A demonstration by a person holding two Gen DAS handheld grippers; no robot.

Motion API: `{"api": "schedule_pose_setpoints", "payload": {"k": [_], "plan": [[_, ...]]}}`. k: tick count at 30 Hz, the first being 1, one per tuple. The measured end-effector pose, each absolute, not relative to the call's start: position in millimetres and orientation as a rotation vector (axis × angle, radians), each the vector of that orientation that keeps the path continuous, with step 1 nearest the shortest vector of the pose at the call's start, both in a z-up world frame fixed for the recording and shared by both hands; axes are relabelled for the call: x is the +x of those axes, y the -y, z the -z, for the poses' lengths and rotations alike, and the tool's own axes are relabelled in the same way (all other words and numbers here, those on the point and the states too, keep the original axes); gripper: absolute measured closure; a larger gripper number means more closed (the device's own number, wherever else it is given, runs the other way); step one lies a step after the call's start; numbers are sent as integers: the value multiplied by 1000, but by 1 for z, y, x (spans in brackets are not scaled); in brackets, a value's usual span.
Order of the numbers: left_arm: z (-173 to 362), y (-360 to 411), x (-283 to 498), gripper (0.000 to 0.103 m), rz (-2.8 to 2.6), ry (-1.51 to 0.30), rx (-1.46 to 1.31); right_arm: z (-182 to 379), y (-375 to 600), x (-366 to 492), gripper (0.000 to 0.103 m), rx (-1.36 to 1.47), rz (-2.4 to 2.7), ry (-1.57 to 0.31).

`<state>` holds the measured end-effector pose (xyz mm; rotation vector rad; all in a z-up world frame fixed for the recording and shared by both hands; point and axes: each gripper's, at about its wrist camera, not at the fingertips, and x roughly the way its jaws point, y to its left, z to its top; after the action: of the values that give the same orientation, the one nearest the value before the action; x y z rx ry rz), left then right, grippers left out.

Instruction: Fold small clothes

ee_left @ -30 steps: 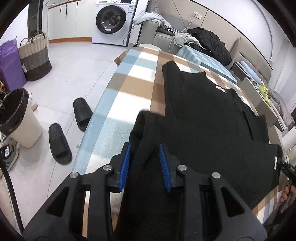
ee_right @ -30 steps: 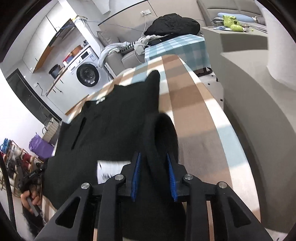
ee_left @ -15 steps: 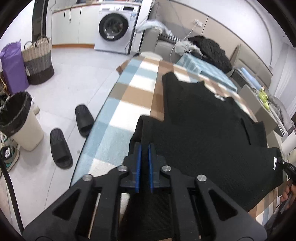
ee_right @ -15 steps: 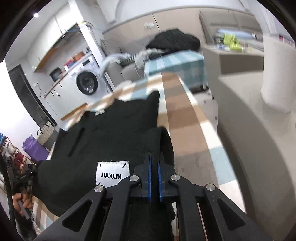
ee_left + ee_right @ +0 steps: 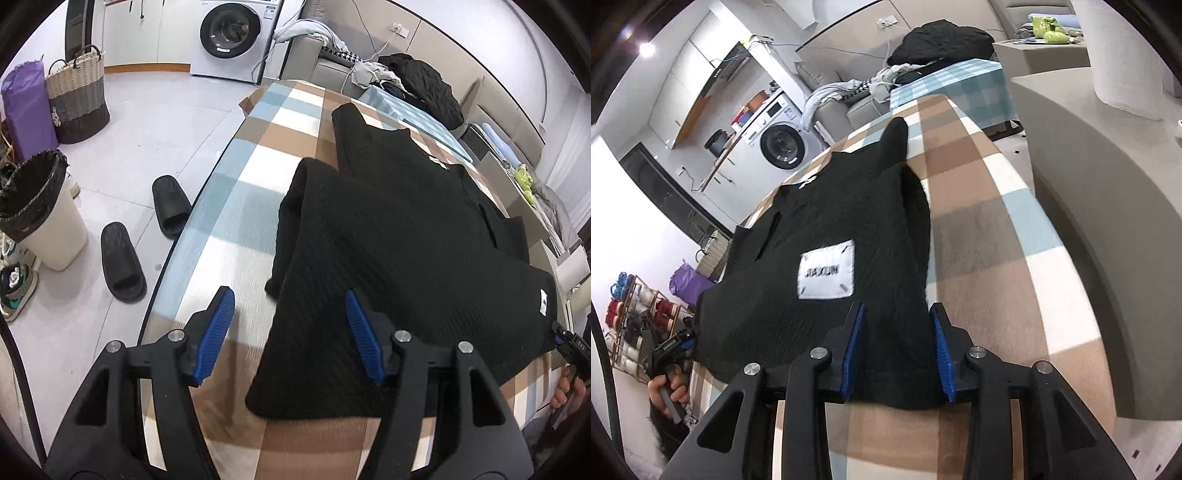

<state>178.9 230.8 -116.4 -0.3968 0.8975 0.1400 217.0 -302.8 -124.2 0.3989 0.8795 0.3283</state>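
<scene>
A black knitted garment (image 5: 406, 240) lies on the checked table (image 5: 258, 155), its lower half folded up over the body. My left gripper (image 5: 291, 332) hangs just above the near left corner of the fold. Its jaws are opening, and the cloth under them touches neither blue pad. In the right wrist view the same garment (image 5: 820, 221) shows a white label (image 5: 827, 273). My right gripper (image 5: 897, 350) straddles the near right edge of the fold; its jaws are opening too, with the cloth lying loose between them.
Left of the table, on the floor, are two black slippers (image 5: 122, 258), a lined bin (image 5: 40, 210) and a woven basket (image 5: 77, 96). A washing machine (image 5: 232, 33) and a sofa piled with clothes (image 5: 417, 85) stand beyond. A grey counter (image 5: 1108, 184) runs along the table's right side.
Both grippers, shut on the garment's hem half a second ago, have opened and let it go. The fold now lies flat, and both grippers have drawn back a little.
</scene>
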Motion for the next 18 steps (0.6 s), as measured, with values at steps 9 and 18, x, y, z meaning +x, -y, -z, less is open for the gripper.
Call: {"api": "schedule_pose_setpoints", "payload": {"k": [9, 18], "plan": [[110, -215, 156, 51, -93, -877, -378, 113, 293, 208, 67, 377, -394, -841], [111, -220, 158, 100, -113, -849, -398, 124, 289, 216, 96, 313, -288, -863]]}}
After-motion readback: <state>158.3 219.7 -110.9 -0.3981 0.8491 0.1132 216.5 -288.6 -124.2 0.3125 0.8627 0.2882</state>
